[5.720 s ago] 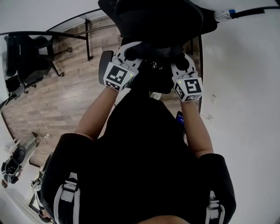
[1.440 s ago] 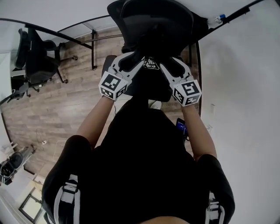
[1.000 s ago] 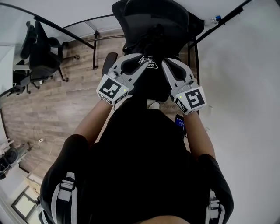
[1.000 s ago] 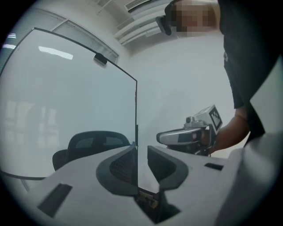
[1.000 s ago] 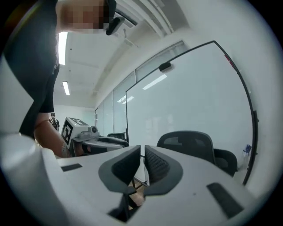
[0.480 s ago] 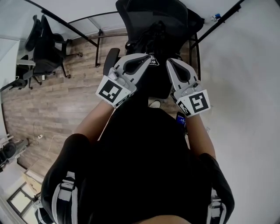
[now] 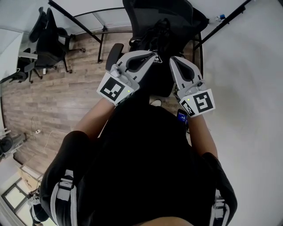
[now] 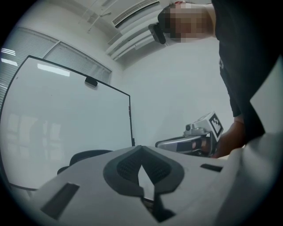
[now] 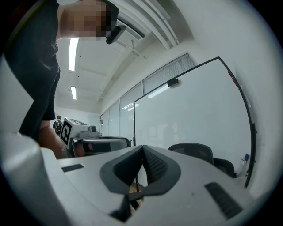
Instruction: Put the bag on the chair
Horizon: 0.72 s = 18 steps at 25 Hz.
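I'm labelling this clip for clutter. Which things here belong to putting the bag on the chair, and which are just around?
Job in hand:
bag, resting on the chair
chair
left gripper, shut, empty
right gripper, shut, empty

Just around:
second office chair
whiteboard
wooden floor

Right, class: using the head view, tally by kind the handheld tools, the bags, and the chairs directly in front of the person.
Tools: 2, the left tool and the right tool
Bags: 1, the bag
Chairs in front: 1, the chair
Total: 4
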### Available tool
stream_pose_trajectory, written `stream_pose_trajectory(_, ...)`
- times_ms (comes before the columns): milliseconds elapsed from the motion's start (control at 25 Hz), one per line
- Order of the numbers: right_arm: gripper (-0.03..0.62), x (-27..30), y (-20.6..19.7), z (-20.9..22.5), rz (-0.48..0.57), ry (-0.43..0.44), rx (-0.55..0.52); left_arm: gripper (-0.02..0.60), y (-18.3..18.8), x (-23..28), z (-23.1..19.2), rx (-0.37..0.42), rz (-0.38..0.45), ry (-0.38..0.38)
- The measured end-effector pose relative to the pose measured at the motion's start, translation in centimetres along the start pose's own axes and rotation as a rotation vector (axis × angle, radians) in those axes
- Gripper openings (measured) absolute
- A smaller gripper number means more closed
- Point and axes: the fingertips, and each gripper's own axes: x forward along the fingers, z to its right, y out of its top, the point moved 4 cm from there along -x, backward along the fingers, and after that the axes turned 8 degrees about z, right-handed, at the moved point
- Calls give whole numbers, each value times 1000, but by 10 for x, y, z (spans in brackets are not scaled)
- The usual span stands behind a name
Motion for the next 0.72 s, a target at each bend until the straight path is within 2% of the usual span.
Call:
stream_pose_trajectory(480,0,6,9,-7,6,42,-1,6,4,0,-1,1,-6,10)
stream_pose_trajectory(720,0,9,8,-7,11,53,6,6,8,2,-1,7,19,28)
